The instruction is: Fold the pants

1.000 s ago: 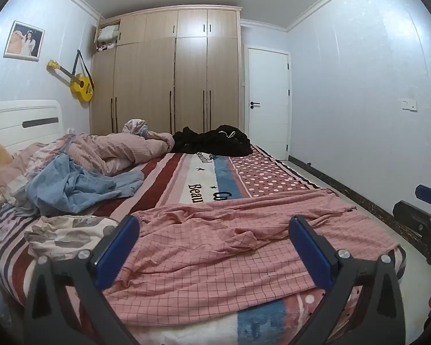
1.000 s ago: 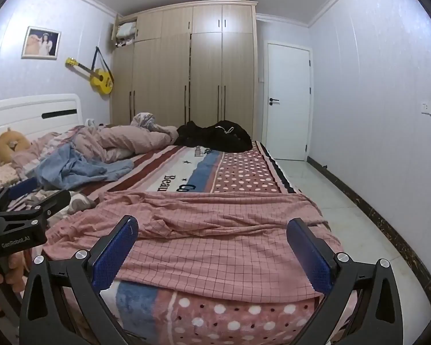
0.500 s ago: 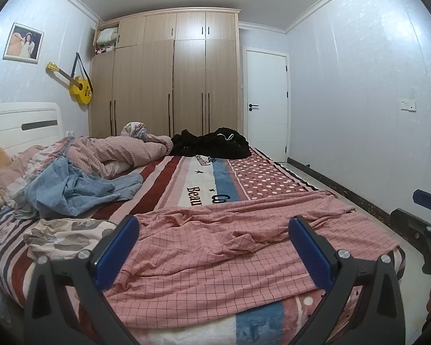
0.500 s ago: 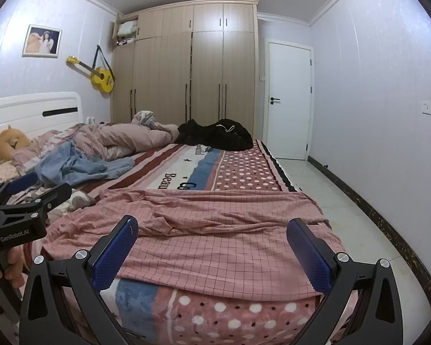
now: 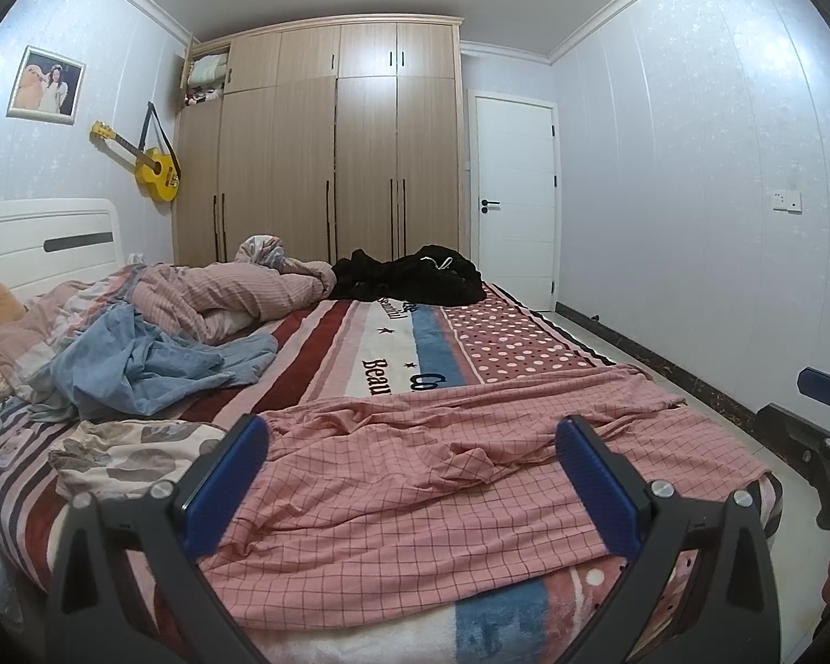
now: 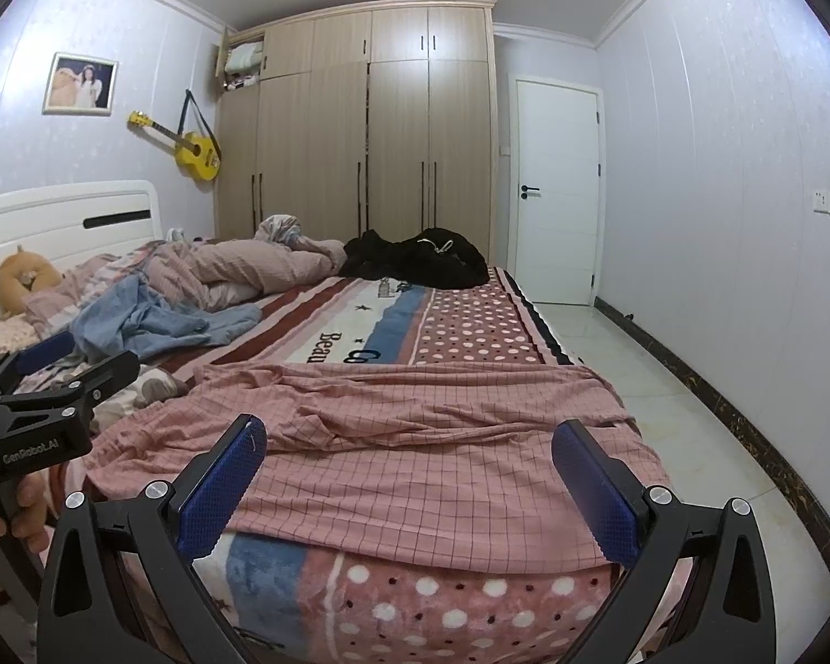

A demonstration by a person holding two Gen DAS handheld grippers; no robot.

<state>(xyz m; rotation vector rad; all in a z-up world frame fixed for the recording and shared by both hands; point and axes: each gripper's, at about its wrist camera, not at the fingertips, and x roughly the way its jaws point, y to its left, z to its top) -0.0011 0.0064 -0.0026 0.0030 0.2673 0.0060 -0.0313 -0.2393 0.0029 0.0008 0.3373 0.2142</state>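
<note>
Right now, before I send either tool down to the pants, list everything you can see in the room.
pants: one, pink checked, spread rumpled across the near end of the bed
bed cover: one, striped and dotted red, white and blue
blue garment: one, crumpled, left side of the bed
pink duvet: one, bunched near the headboard
black clothing: one pile, far end of the bed
patterned cloth: one, beige and brown, left of the pants
plush toy: one, orange, by the headboard
guitar: one, yellow, on the left wall
framed photo: one, left wall
wardrobe: one, wood, far wall
door: one, white, shut
left tool: open, above the pants
right tool: open, above the pants
</note>
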